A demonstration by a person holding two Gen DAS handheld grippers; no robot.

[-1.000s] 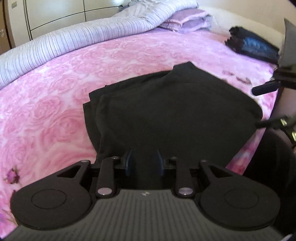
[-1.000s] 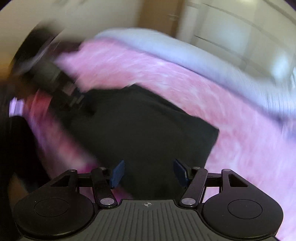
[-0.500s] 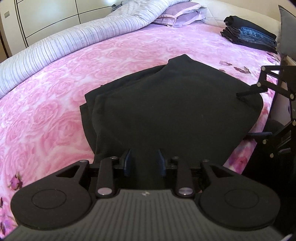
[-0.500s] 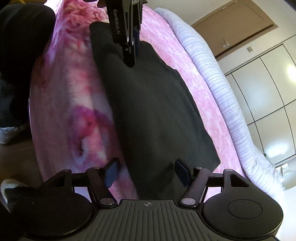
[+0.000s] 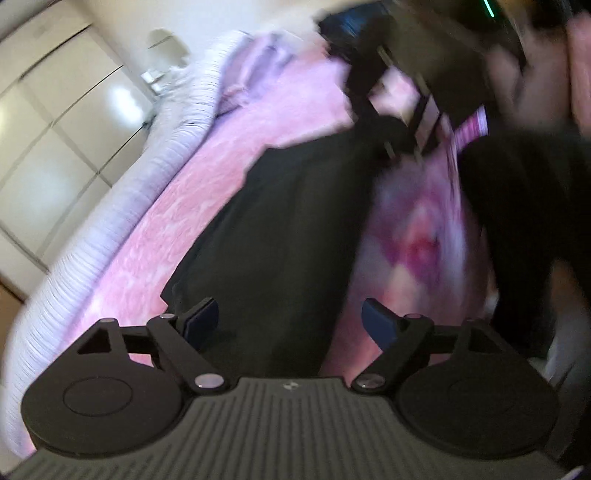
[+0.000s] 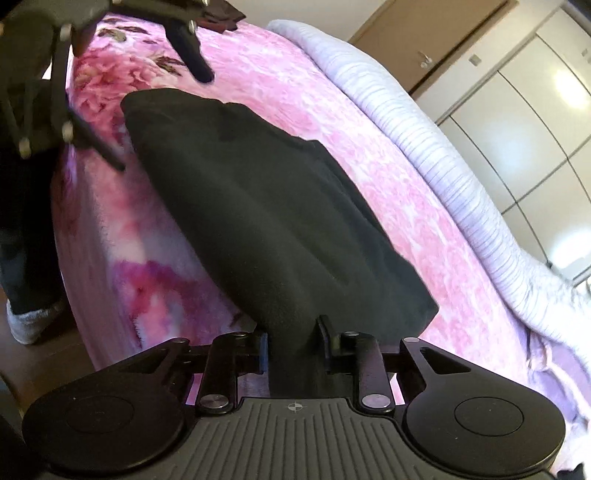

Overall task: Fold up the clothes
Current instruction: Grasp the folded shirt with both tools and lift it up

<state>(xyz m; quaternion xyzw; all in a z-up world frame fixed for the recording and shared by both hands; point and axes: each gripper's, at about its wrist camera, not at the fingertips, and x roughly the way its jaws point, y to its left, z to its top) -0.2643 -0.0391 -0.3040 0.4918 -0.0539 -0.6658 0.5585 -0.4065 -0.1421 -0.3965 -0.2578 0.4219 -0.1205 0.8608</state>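
Our left gripper (image 5: 290,319) is opening its jaws above the black garment (image 5: 291,229) on the pink bedspread (image 5: 207,192).

Pink floral bedspread (image 6: 369,155) seen spread ahead of tongs; striped lilac duvet (image 6: 424,147) bunched along far edge, w/ white wardrobe doors (image 6: 535,122) & brown door (image 6: 424,40) beyond.

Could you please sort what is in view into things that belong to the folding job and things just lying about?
Belonging to the job:
- black garment
- right gripper, jaws closing on the garment's near edge
- left gripper, jaws opening, nothing gripped

Just lying about:
- pink floral blanket
- striped duvet
- wardrobe doors
- dark pile at the bed's far end
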